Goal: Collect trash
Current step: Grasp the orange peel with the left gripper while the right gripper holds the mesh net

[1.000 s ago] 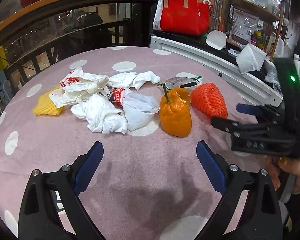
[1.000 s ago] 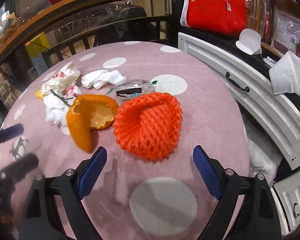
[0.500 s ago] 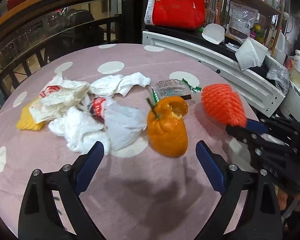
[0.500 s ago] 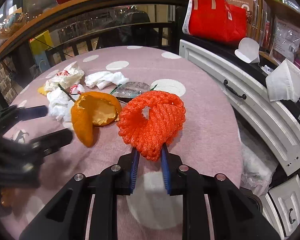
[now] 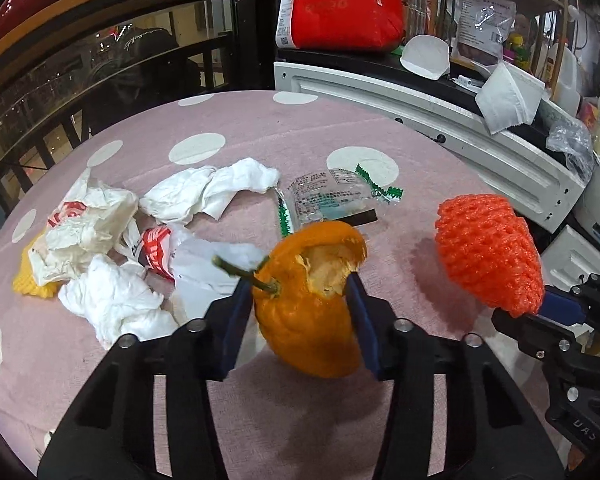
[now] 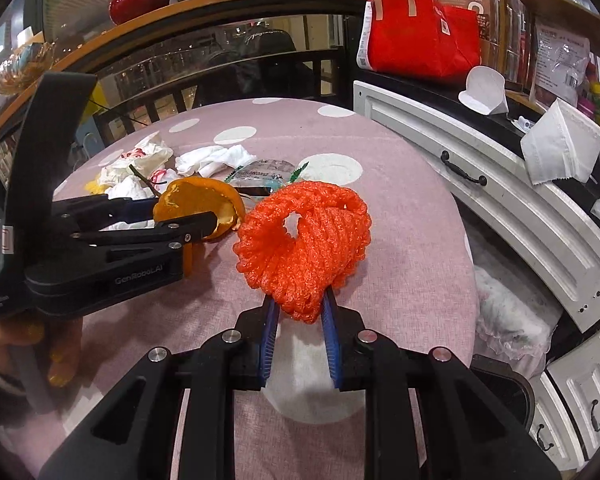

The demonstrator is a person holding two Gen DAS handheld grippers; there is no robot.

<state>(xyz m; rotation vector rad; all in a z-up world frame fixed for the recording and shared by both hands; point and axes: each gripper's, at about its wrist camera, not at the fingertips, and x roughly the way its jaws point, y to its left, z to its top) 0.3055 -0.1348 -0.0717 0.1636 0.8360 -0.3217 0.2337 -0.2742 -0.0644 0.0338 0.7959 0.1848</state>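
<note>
The left tool (image 5: 300, 292) has just been closing, and its blue pads now pinch the hollowed orange peel (image 5: 308, 312) from both sides. The peel sits upright between them, its torn mouth facing up and away, its green stem (image 5: 244, 274) slanting off to the upper left in the left wrist view. The right tool (image 6: 298, 304) is pressed onto the lower tip of the orange foam fruit net (image 6: 304, 240). The net stands with its long axis running up and away from the tool, and its open mouth shows as a hole near the top in the right wrist view.

Both pieces are over the near side of the round desk (image 5: 400, 168), which has a pink cloth with white dots. Behind the peel lies a clear printed wrapper with green zigzag edges (image 5: 332, 196); its small print is too fine to read. Left of it is a heap of crumpled white tissues (image 5: 112, 304), white bags with red marks (image 5: 88, 220), and a bit of yellow foam (image 5: 28, 284) at the far left.

A hand (image 6: 56, 344) grips the left tool's handle; its side reads "GenRobot.AI". Beyond the desk stand a white drawer cabinet (image 6: 480, 196) and a red bag (image 6: 416, 28).
</note>
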